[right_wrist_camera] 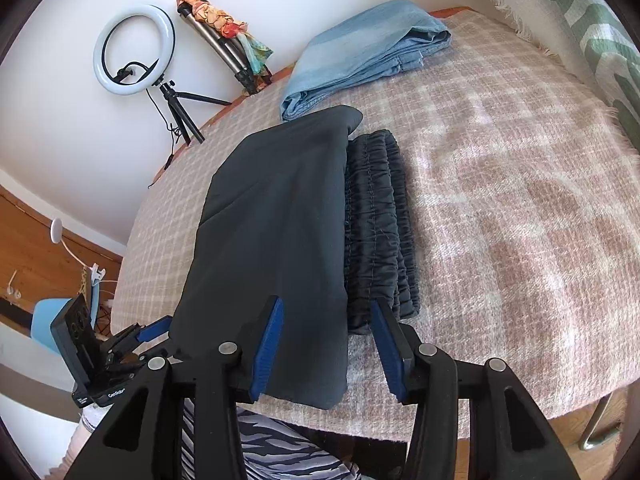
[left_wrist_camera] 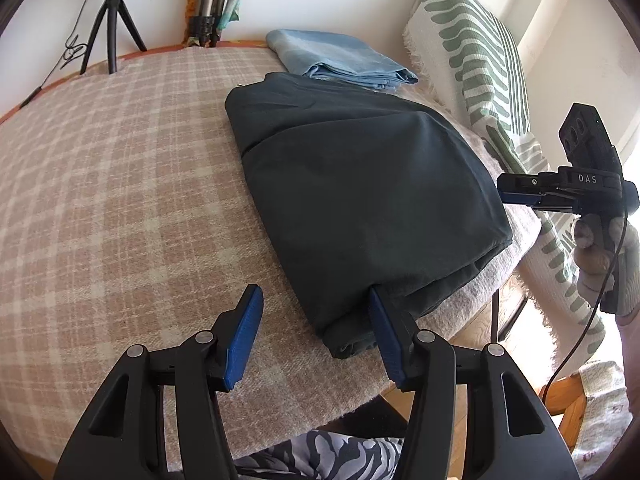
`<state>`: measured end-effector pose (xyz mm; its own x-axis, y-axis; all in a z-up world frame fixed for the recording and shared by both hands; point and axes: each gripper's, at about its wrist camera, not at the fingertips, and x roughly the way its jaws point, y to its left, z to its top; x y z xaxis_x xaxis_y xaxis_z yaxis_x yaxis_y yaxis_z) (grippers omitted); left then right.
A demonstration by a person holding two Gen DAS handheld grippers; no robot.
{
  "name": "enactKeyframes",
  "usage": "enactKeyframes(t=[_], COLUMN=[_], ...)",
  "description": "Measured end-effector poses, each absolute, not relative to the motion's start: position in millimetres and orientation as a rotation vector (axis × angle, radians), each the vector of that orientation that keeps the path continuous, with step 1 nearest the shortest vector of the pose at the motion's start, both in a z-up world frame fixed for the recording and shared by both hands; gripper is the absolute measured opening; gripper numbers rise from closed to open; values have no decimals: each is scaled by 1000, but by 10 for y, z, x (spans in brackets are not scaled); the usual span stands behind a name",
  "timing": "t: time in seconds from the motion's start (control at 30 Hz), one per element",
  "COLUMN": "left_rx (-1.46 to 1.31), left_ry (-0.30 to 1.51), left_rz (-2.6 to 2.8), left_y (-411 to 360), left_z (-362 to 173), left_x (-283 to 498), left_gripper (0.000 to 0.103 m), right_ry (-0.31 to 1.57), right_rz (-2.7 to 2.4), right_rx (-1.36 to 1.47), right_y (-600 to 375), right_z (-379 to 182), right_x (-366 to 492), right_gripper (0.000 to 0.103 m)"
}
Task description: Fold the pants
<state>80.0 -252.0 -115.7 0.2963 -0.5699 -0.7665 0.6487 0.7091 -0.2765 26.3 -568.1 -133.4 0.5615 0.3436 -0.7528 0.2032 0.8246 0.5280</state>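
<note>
Dark, near-black pants [left_wrist_camera: 360, 200] lie folded into a thick bundle on a table draped in a pink-and-cream checked blanket [left_wrist_camera: 120, 200], the gathered elastic waistband [right_wrist_camera: 380, 232] peeking out from under the top flap. A folded pale-blue garment [right_wrist_camera: 360, 52] sits just beyond the pants, toward the wall, and a ring light on a small tripod [right_wrist_camera: 134, 50] stands farther off on the same side.

At the near edge of the pants, both claws stand with jaws parted and nothing pinched. The left gripper [left_wrist_camera: 316, 320] hovers at the bundle's near corner, one blue pad against the cloth's edge, the other over bare blanket. The right gripper [right_wrist_camera: 326, 332] straddles the near hem, fabric lying between its pads without being squeezed. A gloved hand [left_wrist_camera: 600, 256] can be seen carrying the right tool beside the pants' far side.

By the look of things, a fold has been laid down and released, and the job is close to finished. Any further move would call for checking that the flap sits square over the waistband, then either pinching the near corners afresh for one last fold or drawing both tools clear without dragging the cloth.
</note>
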Motion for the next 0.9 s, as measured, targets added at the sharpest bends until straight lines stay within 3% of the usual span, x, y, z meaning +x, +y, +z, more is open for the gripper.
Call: enactKeyframes(t=[0.03, 0.07, 0.13, 0.17, 0.2, 0.3, 0.47, 0.57, 0.67, 0.77, 0.8, 0.83, 0.9], left_rx=[89, 93, 124, 142, 151, 159, 214, 221, 159, 72, 59, 64, 59], left_ry=[967, 956, 916, 893, 878, 843, 849, 836, 837, 842, 839, 837, 865], left_rz=[-821, -831, -828, -825, -828, -837, -896, -904, -902, -879, -869, -851, -842], left_y=[-2532, -2554, -2594, -2600, -2606, -2601, -2682, -2690, -2580, -2420, -2384, -2369, -2371], left_z=[-1150, -1142, -1099, -1076, -1052, -1001, -1111, -1126, -1060, -1021, -1026, -1047, -1116], left_x=[788, 772, 695, 652, 614, 504, 263, 202, 232, 337, 380, 420, 499], left_gripper=[29, 23, 12, 9, 5, 2, 0, 0, 1, 12, 23, 26, 26], right_ry=[993, 996, 1006, 1008, 1012, 1012, 1032, 1047, 1026, 979, 968, 960, 953], right_rz=[93, 100, 123, 113, 110, 93, 13, -6, -51, -11, 14, 41, 94], right_rx=[620, 620, 610, 587, 566, 541, 479, 426, 348, 284, 274, 265, 242], right_y=[-5660, -5637, -5569, -5542, -5523, -5572, -5730, -5708, -5646, -5490, -5432, -5361, -5207], right_z=[-1342, -1352, -1377, -1383, -1382, -1333, -1257, -1194, -1006, -762, -695, -635, -542], right_x=[268, 277, 309, 319, 335, 336, 311, 345, 382, 494, 558, 647, 844], right_gripper=[49, 44, 24, 10, 4, 1, 1, 7, 34, 34, 36, 37, 40])
